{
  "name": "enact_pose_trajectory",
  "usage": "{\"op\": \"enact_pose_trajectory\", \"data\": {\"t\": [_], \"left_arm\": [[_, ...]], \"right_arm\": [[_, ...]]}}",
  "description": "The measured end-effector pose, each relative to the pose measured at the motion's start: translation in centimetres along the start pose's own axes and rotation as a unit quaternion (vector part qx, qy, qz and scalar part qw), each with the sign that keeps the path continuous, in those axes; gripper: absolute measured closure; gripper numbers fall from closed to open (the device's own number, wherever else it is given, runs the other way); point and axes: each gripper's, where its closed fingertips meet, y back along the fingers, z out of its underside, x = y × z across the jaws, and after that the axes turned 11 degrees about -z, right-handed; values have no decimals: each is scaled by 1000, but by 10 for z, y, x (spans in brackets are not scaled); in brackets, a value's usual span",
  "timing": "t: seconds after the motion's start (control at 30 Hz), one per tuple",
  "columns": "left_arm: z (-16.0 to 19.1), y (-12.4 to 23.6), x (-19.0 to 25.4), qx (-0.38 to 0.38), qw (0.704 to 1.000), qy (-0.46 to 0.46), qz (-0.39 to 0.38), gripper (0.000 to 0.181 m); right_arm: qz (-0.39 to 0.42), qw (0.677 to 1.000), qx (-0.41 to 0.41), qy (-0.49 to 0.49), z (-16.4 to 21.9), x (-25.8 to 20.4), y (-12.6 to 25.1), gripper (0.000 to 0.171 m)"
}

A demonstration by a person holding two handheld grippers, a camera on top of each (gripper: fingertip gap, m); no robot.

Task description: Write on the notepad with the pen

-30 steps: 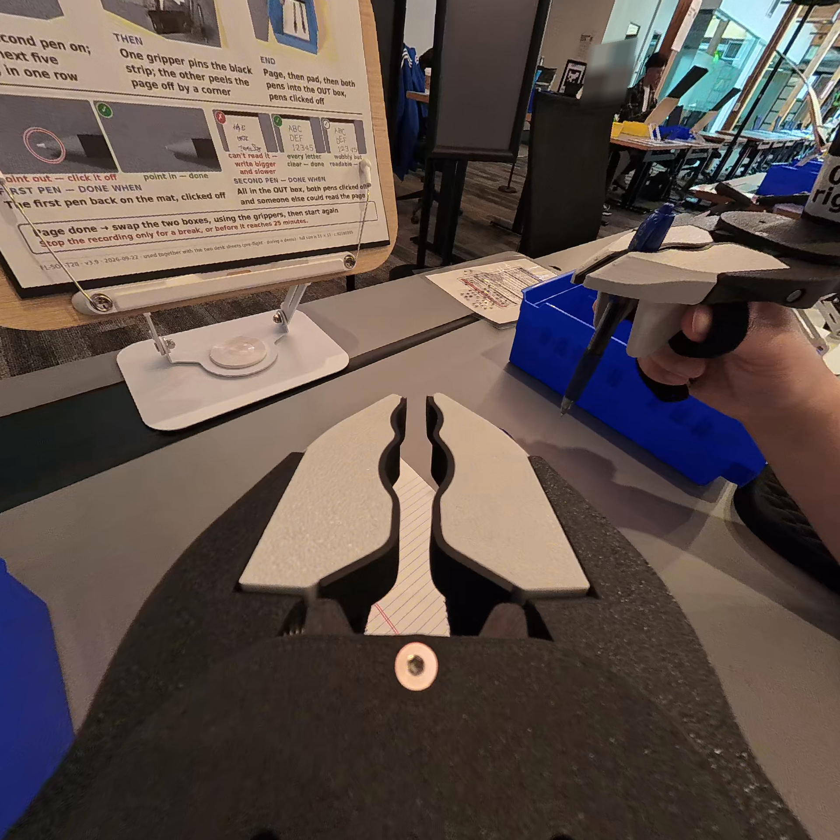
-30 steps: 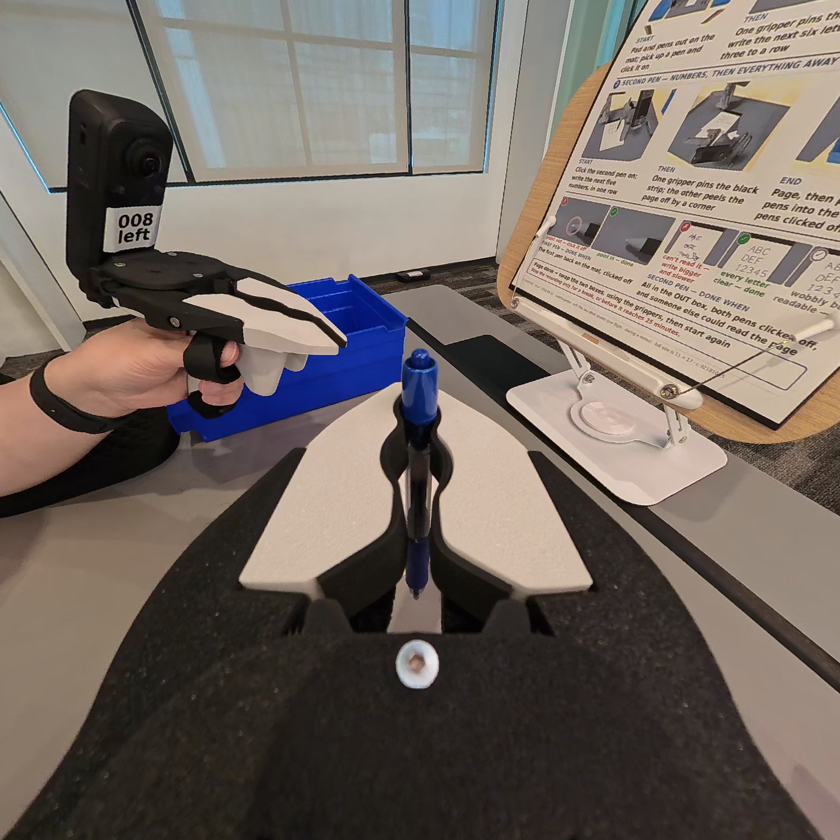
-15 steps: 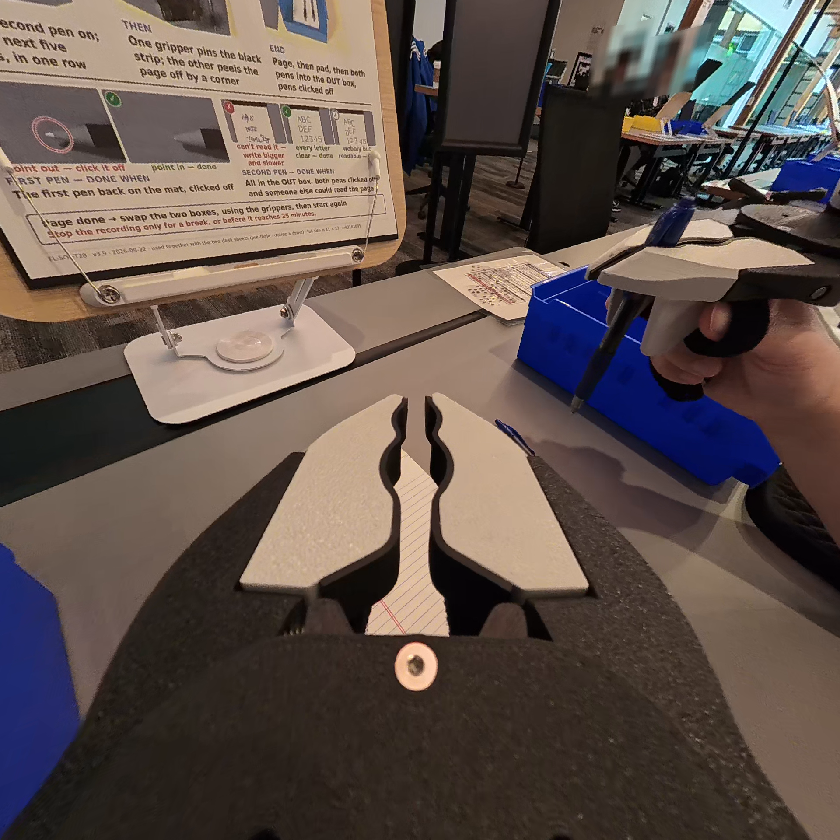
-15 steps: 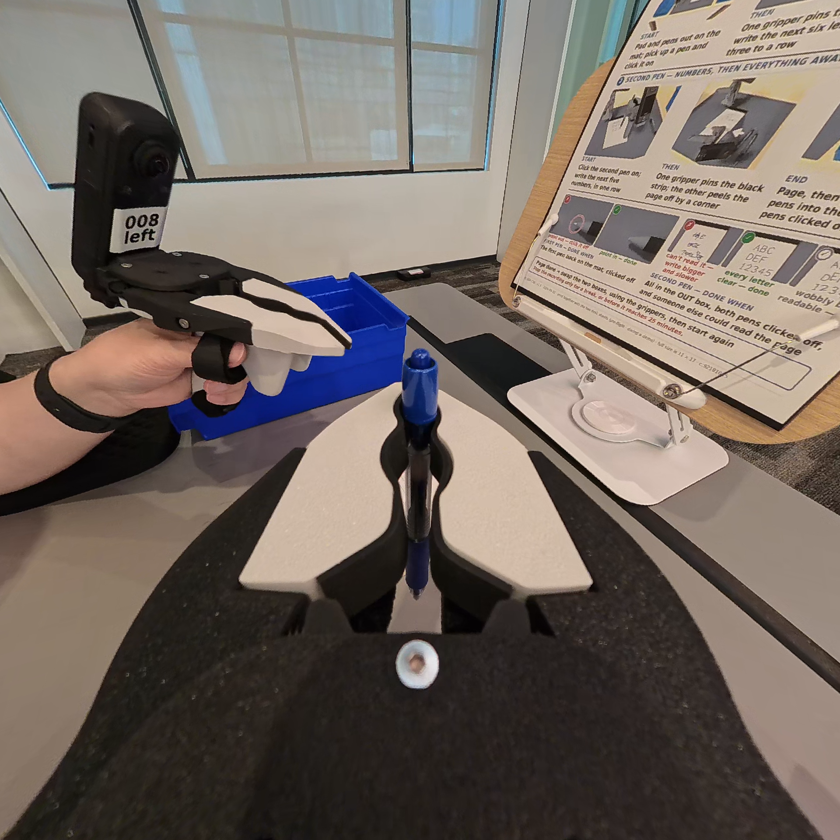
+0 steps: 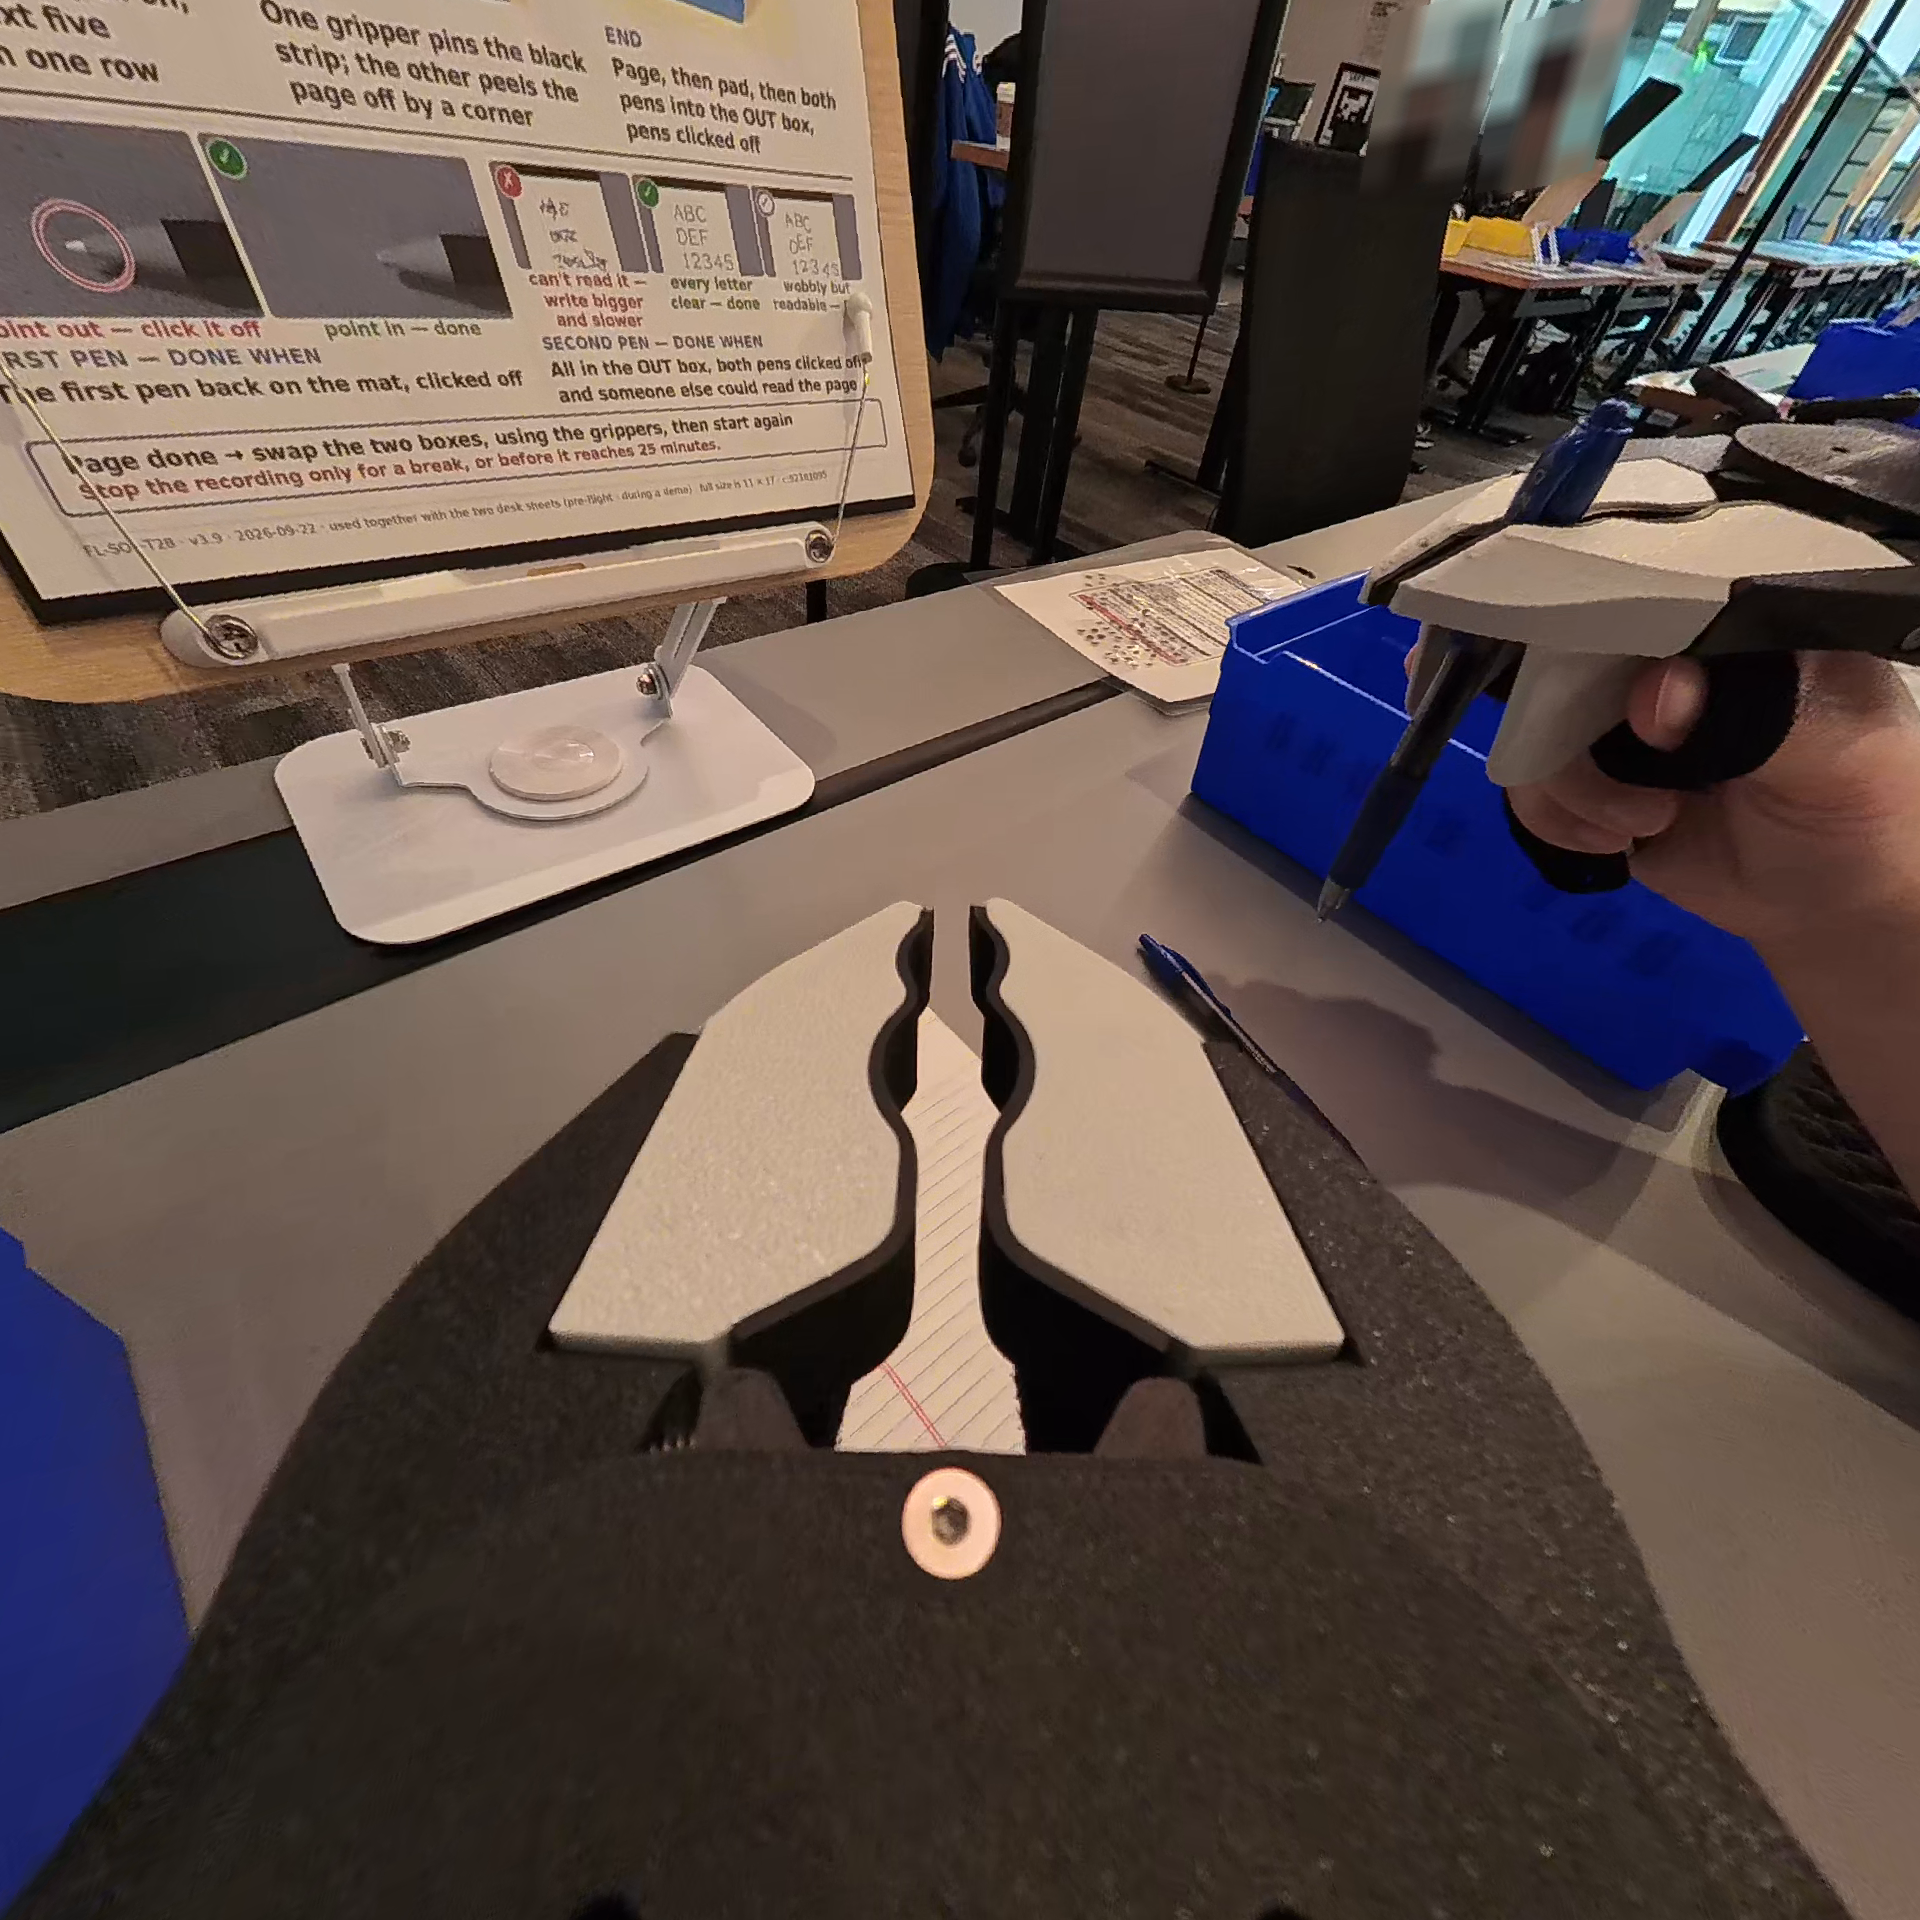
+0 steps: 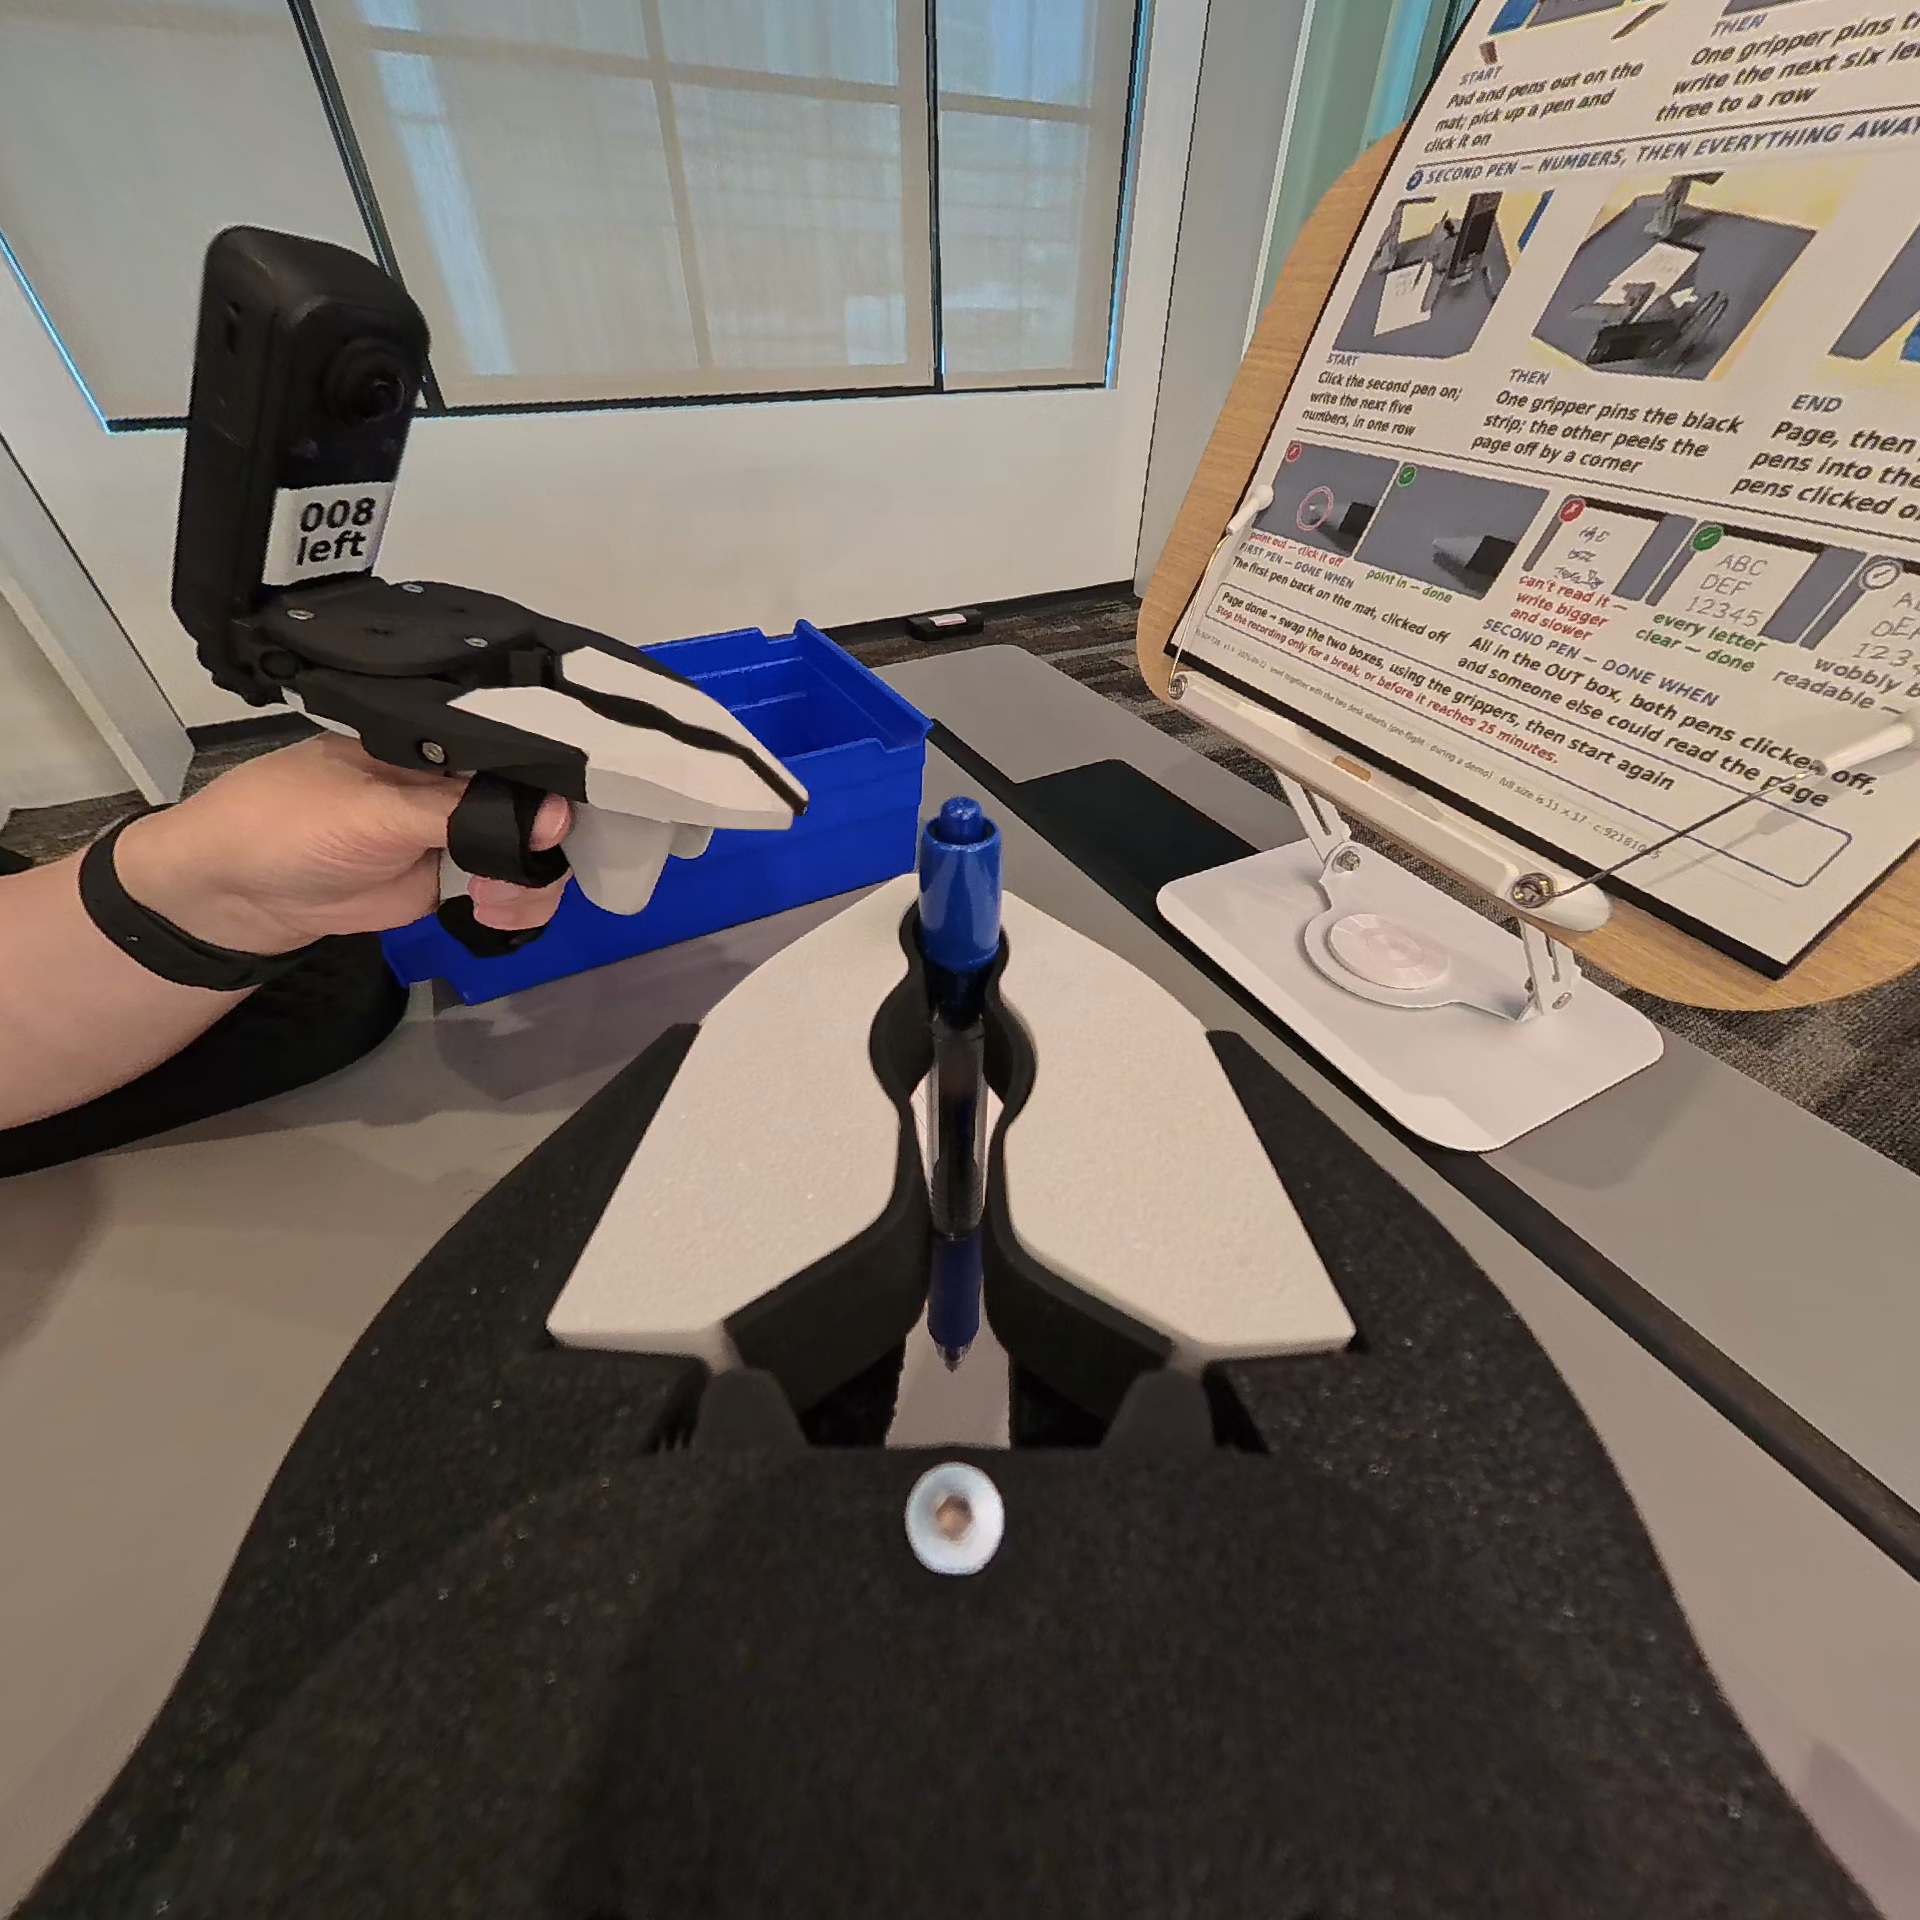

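Mostly hidden notepad [image 5: 940,1247] under left gripper [image 5: 951,920].

Your left gripper [image 5: 951,914], fingers nearly closed, hovers over the lined white notepad [image 5: 940,1195]; your right gripper [image 5: 1387,592] clamps a blue pen [image 5: 1392,769].

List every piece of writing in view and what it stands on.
I won't quote wording; only where it stands.
Instruction board on the stand: printed text, captions.
White label on the left gripper's camera: short print.
Sheet behind the blue bin: too small to read.
Pen in the right gripper: none visible.
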Motion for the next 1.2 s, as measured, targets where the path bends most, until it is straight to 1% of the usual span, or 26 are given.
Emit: {"op": "enact_pose_trajectory", "data": {"t": [0.27,0.37,0.43,0.53,0.67,0.73,0.93,1.07,1.2], "left_arm": [[3,-2,-1,-8,1000,3,3,175],[3,-1,-1,-10,1000,3,7,178],[4,0,1,-14,1000,0,16,181],[4,2,7,-21,999,-14,36,181],[5,13,11,-32,998,-8,62,181],[17,16,14,-54,996,-12,71,181],[89,15,11,-115,991,-51,51,181],[125,7,11,-152,985,-64,43,181],[144,7,13,-176,982,-60,44,181]], "right_arm": [[1,1000,-4,-6,7,3,-3,167],[-2,1000,4,-12,9,3,-6,167],[-10,1000,10,-18,10,1,-11,167],[-17,1000,12,-14,11,-5,-19,167],[-26,999,28,-3,-2,-15,-24,167],[-26,999,30,8,-9,-18,-27,167],[-45,998,33,9,-16,-26,-48,167],[-59,997,43,-10,-15,-27,-77,167],[-67,996,54,-37,-4,-21,-114,167]]}}
